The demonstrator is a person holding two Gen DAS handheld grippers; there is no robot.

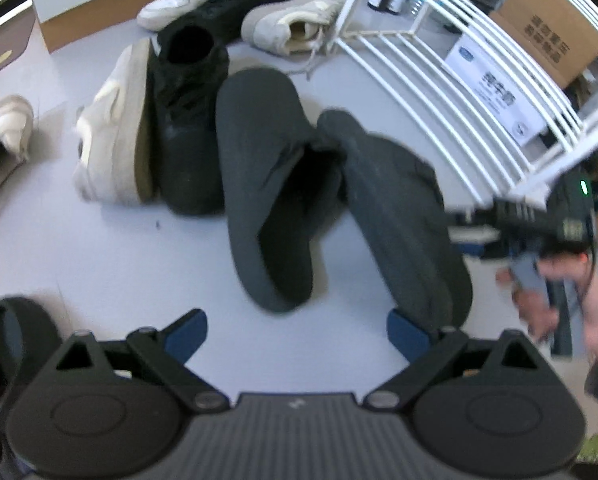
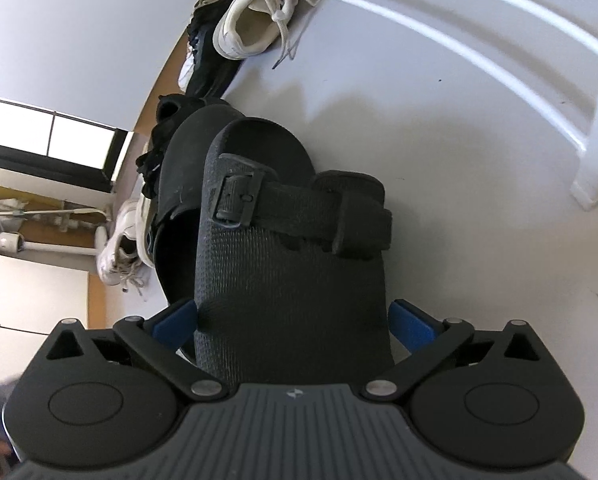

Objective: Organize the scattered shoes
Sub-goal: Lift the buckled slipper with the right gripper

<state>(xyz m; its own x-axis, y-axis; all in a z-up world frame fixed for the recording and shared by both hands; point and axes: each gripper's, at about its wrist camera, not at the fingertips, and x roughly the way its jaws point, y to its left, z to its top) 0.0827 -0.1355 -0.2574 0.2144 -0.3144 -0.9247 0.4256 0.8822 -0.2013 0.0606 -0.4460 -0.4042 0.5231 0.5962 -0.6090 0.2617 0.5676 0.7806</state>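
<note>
R tongs [image 2: 293, 326] clamped on black sandal [image 2: 291, 264] near white rack [image 2: 587, 184]; L tongs [image 1: 297, 334] apart, just short of the sandal.

In the left wrist view, two slippers lie at centre frame, the left slipper [image 1: 265, 184] touching the right slipper [image 1: 399, 216] near their upper ends. Left of them a boot [image 1: 187, 120] lies against a sneaker [image 1: 115, 128] tipped on its side. Another sneaker [image 1: 1, 140] sits at the far left edge. At upper centre, three shoes [image 1: 235, 8] cluster beside the rack [image 1: 459, 80], which fills the upper right. The left gripper [image 1: 295, 332] spans the bottom edge; the right gripper [image 1: 471, 232] enters from the right, beside the right slipper.
</note>
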